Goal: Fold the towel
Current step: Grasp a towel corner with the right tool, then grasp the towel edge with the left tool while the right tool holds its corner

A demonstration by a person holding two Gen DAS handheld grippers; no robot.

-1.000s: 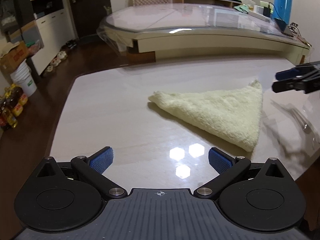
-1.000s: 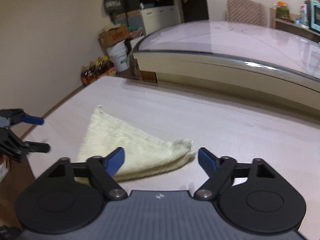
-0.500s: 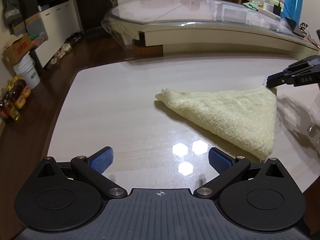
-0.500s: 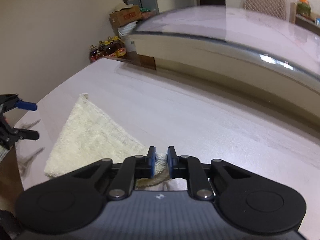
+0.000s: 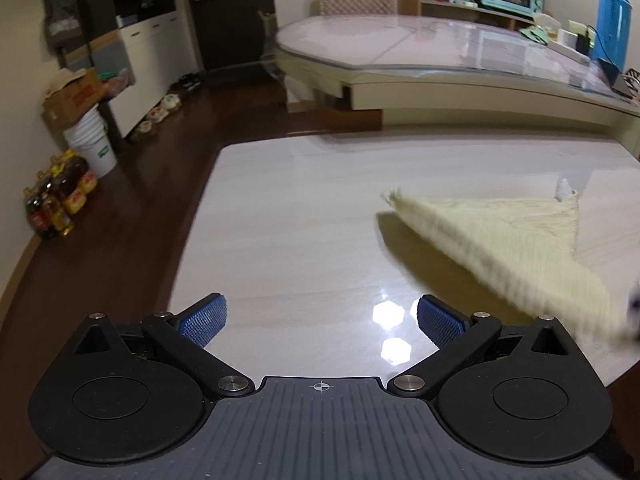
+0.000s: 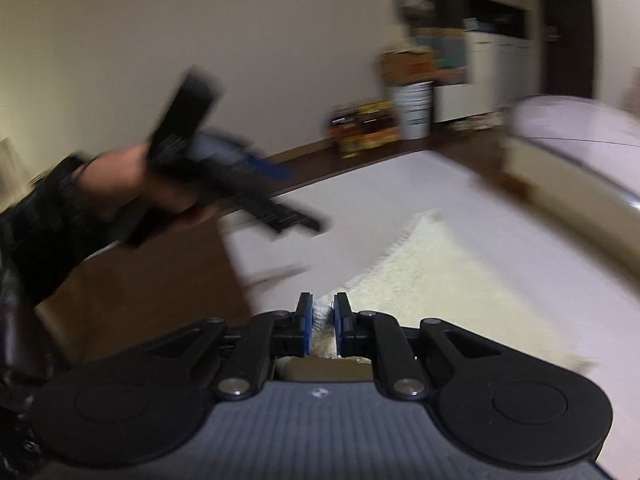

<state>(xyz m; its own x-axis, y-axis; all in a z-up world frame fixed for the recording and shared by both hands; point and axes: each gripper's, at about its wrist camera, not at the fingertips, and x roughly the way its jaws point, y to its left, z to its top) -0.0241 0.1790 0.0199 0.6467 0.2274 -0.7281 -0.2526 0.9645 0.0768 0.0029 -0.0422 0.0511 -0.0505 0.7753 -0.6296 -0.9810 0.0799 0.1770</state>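
A pale yellow fluffy towel (image 5: 500,236) lies folded into a triangle on the right part of the light table (image 5: 300,220). Its near right corner is raised off the table and blurred. In the right wrist view my right gripper (image 6: 322,316) is shut on a white corner of the towel (image 6: 440,280), which spreads out beyond the fingers. My left gripper (image 5: 320,316) hangs open over bare table left of the towel, with nothing between its blue pads. A hand holds that left gripper (image 6: 300,196) up at the left of the right wrist view.
The table's left edge (image 5: 192,240) drops to a dark wooden floor. Bottles (image 5: 60,200), a white bucket (image 5: 92,144) and a cardboard box (image 5: 76,92) stand on the floor at the left. A large glass-topped round table (image 5: 440,48) stands beyond.
My right gripper has shut on the towel's corner and swung it across and up toward the left gripper. The left gripper has drifted left, so the towel now sits further right in its view.
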